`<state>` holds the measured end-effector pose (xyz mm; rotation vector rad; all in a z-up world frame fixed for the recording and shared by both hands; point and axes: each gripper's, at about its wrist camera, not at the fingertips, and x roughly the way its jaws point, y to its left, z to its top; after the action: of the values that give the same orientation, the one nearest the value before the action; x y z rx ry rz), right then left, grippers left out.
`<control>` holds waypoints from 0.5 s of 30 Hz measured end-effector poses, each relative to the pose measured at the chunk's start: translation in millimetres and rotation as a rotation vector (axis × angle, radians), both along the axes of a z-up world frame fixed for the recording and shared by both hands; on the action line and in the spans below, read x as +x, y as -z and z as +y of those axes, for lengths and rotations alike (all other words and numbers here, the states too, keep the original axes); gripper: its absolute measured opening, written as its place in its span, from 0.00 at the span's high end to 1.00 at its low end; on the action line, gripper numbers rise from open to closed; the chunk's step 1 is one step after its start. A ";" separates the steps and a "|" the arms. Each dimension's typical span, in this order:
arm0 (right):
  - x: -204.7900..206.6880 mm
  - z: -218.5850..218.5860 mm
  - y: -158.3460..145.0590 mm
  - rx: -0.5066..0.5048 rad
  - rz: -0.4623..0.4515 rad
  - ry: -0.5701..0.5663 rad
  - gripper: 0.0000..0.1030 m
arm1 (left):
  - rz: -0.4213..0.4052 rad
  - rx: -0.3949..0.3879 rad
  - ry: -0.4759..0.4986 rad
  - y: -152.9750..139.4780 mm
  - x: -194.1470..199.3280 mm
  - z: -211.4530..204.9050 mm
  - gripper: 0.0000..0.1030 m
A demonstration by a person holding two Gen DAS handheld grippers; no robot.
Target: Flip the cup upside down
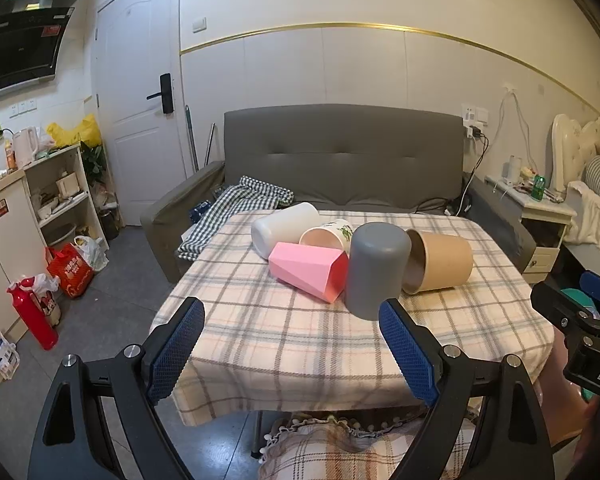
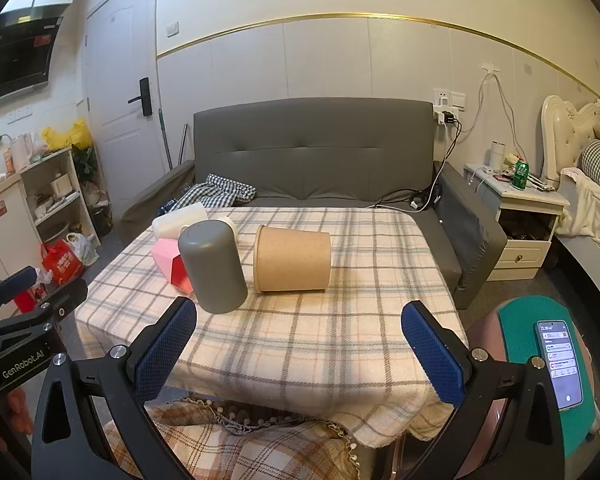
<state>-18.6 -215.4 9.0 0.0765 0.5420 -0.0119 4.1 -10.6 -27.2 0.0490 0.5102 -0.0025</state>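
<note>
1. Both tools hang at the near edge of the table: the left gripper (image 1: 292, 344) has its blue-padded jaws spread wide with nothing between them, and the right gripper (image 2: 300, 346) is just as wide apart and just as empty.
2. Neither one touches anything; the plaid tablecloth (image 1: 284, 344) shows between each pair of fingers.
3. Just beyond the left gripper's right finger stands the grey cup (image 1: 376, 270), mouth down on the cloth, closed base up.
4. Touching its left side lies the pink faceted cup (image 1: 306, 266), on its side with its mouth turned right.
5. Right of the grey one lies the brown paper cup (image 2: 294, 260), also on its side, mouth facing left.
6. Farther back, a printed paper cup (image 1: 328, 234) lies with its mouth toward me, and a white cup (image 1: 286, 228) lies on its side at the far left of the cluster.
7. Behind the table sits a grey sofa (image 2: 316, 148) with a checked cloth (image 2: 220, 192) on its seat.
8. Near right, a phone (image 2: 560, 364) with a lit screen rests on a green-topped stool (image 2: 520, 332).
</note>
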 end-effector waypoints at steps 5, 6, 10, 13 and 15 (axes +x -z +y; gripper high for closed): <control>-0.4 0.8 -0.5 -0.002 0.003 -0.003 0.00 | 0.000 0.001 0.001 0.1 -0.2 0.0 0.11; -0.5 0.9 -1.0 -0.002 0.004 -0.004 0.00 | 0.001 0.001 0.001 0.0 0.0 -0.1 0.11; -0.6 0.9 -0.3 -0.001 0.004 -0.003 0.00 | 0.001 0.001 0.002 1.0 -0.7 0.1 0.11; -0.5 1.0 -0.1 -0.002 0.005 -0.003 0.00 | 0.001 0.000 0.002 1.0 -0.5 -0.1 0.11; -0.2 1.5 0.6 -0.004 0.008 -0.003 0.00 | 0.001 0.001 0.001 0.9 -0.4 -0.1 0.11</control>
<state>-18.8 -213.9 8.4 0.0718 0.5499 -0.0106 3.7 -10.7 -28.1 0.0506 0.5117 -0.0032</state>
